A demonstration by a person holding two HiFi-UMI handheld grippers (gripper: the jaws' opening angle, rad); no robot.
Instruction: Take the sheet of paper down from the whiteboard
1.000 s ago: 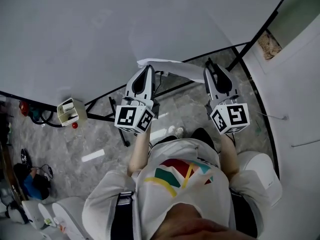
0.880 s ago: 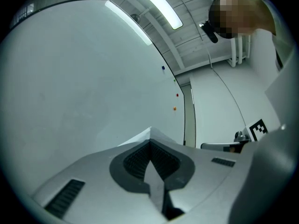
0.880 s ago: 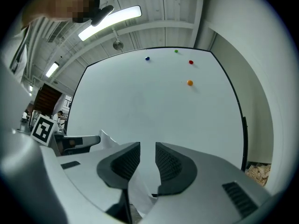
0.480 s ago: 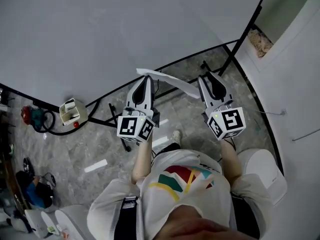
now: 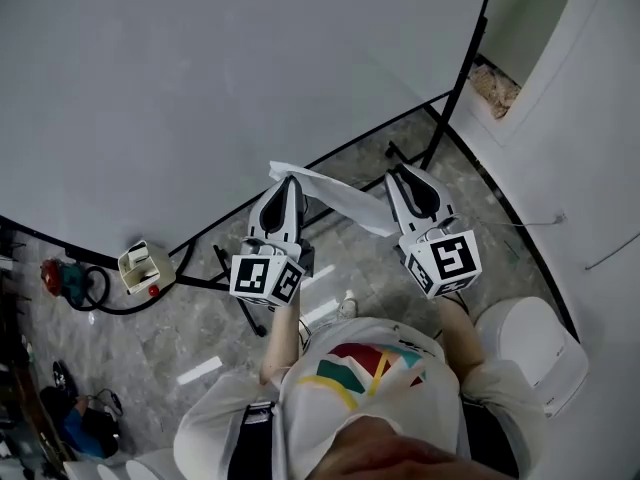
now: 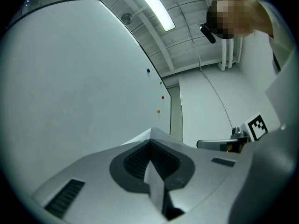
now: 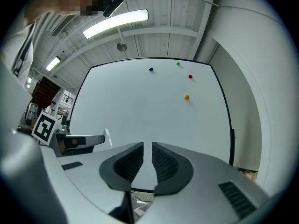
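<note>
The left tool (image 5: pixel 289 181) is clamped shut on one edge of the sheet of paper (image 5: pixel 340 199). The sheet is off the whiteboard (image 5: pixel 200 88) and slants through the air, its far end beside the right tool (image 5: pixel 404 176). The right tool's jaws are closing, a narrow gap remains, and nothing is between them.

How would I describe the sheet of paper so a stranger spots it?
Start at the big whiteboard up top. In front of its lower edge, the left tongs pinch one end of the sheet of paper. It's the only limp white strip there, drooping away to the right.
</note>
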